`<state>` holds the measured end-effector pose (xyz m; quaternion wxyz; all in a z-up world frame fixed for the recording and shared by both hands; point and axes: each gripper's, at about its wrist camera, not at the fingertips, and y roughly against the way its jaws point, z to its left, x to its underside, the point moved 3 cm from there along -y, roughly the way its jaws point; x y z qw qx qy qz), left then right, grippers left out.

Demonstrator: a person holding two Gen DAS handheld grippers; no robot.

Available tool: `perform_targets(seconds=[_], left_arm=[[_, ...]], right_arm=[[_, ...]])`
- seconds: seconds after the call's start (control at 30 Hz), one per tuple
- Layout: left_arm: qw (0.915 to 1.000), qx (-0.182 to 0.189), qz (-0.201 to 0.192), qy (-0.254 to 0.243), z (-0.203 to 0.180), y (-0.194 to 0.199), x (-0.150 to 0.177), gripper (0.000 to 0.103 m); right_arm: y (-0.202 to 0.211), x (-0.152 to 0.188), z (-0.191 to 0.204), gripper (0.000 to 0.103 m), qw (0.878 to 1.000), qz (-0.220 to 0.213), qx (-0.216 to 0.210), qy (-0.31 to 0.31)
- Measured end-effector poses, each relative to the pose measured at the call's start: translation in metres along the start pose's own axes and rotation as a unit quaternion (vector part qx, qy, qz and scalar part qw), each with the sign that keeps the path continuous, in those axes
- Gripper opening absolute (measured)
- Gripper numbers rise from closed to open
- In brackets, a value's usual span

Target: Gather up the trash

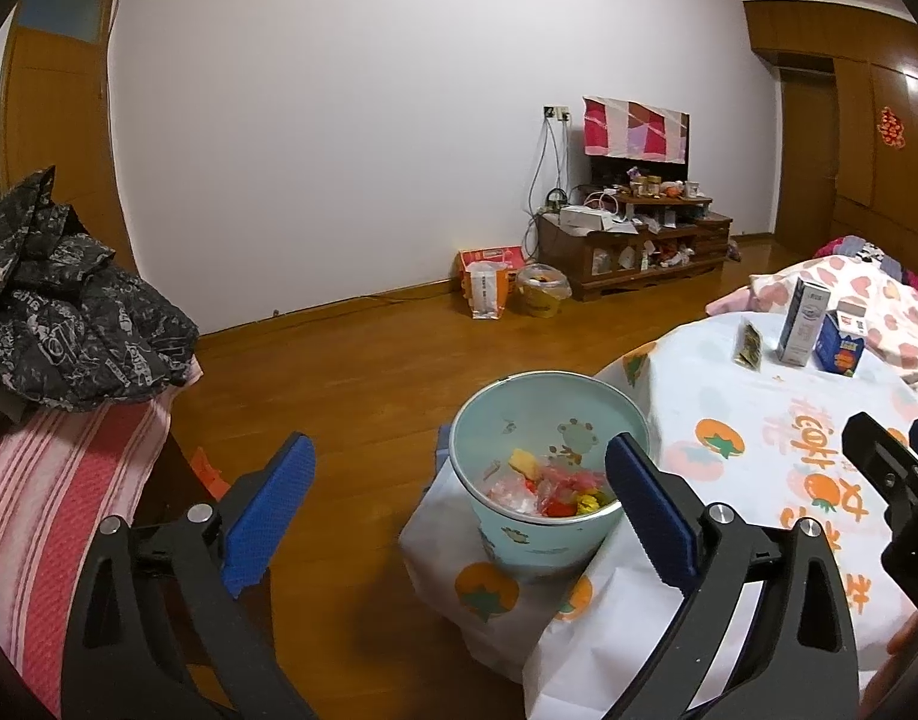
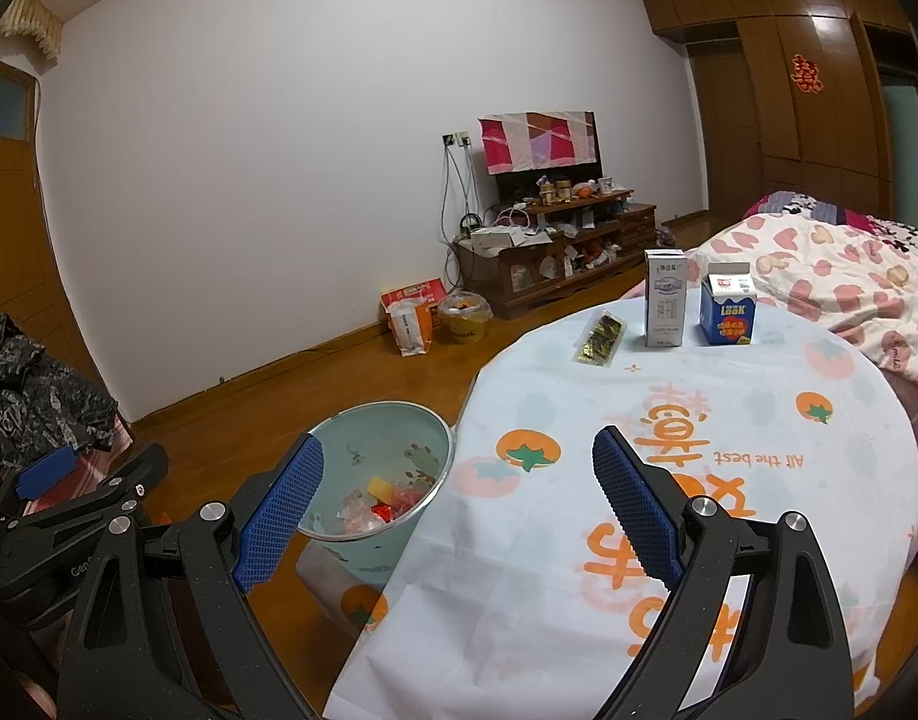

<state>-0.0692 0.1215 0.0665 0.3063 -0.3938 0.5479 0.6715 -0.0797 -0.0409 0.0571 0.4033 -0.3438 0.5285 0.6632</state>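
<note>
your biggest risk is the reach: the three pieces of trash sit at the far edge of the table [image 2: 759, 438], upper right of the right wrist view, and the tall white carton [image 2: 665, 299] stands upright just beside the blue carton [image 2: 727, 313], so a wide sweep could tip one into the other or push it off the back edge. the flat dark wrapper [image 2: 601, 338] lies left of them on the loose tablecloth, and pads may slide over it or bunch the cloth rather than lift it. the bin [image 1: 546, 456] sits on the floor against the table's draped edge, lower centre of the left wrist view, already holding some wrappers; a drop released too early would likely land on the cloth or floor. your left gripper [image 1: 459, 504] is spread wide with nothing between its blue pads, hanging above the bin. your right gripper [image 2: 459, 498] is likewise spread wide and empty, over the near table edge, touching nothing.
</note>
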Motion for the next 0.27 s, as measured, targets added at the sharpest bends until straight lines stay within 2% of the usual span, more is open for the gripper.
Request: perform_targets(seconds=[0.27], left_arm=[[1.0,-0.002,0.007,0.001,0.0004,-0.0034,0.0004,0.096]], right_arm=[[-0.0001,-0.0008,0.0003,0.09,1.0,0.0,0.0,0.001]])
